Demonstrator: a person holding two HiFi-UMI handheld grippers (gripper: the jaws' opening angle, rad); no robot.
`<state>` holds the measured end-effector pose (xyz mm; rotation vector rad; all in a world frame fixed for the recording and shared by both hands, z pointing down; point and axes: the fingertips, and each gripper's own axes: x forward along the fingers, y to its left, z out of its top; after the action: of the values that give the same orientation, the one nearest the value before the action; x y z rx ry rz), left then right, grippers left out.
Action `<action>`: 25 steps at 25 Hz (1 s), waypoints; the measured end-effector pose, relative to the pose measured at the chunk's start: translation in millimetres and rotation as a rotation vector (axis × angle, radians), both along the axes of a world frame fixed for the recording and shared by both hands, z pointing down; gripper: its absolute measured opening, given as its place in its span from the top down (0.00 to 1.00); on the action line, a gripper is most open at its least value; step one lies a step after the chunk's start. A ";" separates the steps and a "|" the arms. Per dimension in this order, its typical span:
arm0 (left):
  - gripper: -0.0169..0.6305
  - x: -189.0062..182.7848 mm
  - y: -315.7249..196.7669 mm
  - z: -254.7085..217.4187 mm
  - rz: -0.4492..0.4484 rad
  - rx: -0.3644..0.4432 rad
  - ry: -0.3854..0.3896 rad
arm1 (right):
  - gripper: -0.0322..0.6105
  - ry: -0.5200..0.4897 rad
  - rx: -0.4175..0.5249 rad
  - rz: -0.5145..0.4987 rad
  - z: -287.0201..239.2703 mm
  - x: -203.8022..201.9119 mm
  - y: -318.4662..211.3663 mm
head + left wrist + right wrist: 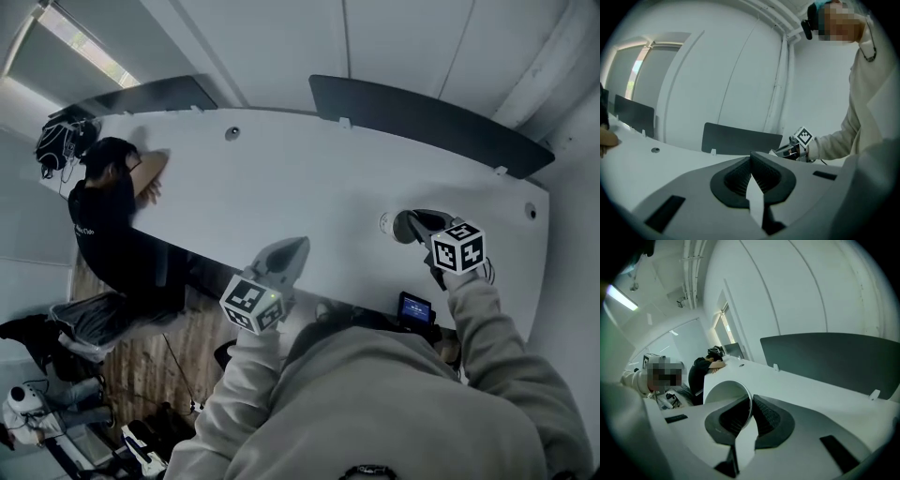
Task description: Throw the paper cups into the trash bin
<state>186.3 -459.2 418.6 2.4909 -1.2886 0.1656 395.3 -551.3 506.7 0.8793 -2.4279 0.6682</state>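
Observation:
My right gripper (401,225) is shut on the wall of a white paper cup (385,223), held on its side just above the right part of the long white table (309,187). In the right gripper view the cup (723,392) has its open mouth to the left, and its rim is pinched between the dark ribbed pads of the right gripper (751,411). My left gripper (298,246) hovers at the table's near edge, shut with nothing in it. The left gripper view shows its pads meeting at the tips (751,164). No trash bin is in view.
A person in dark clothes (112,187) leans on the table's far left end with an arm on the top. Dark divider panels (422,117) stand along the far edge. A small screen (414,307) sits below the near edge by my right sleeve.

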 end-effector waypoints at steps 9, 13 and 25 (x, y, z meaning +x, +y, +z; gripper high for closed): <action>0.99 -50.8 -5.6 -9.7 -0.206 0.033 0.000 | 0.88 -0.038 -0.015 -0.112 -7.2 -33.7 2.4; 0.99 -61.3 -5.3 -16.7 -0.214 0.063 0.034 | 0.88 -0.058 0.012 -0.163 -18.4 -52.3 -7.4; 0.99 -218.9 127.0 -26.2 -0.569 0.061 -0.075 | 0.88 -0.001 0.019 -0.428 -32.1 -147.8 26.8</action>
<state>-32.6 -332.2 392.4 2.0730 -1.9933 0.0810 247.5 -524.5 474.6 0.3421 -2.5099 0.4823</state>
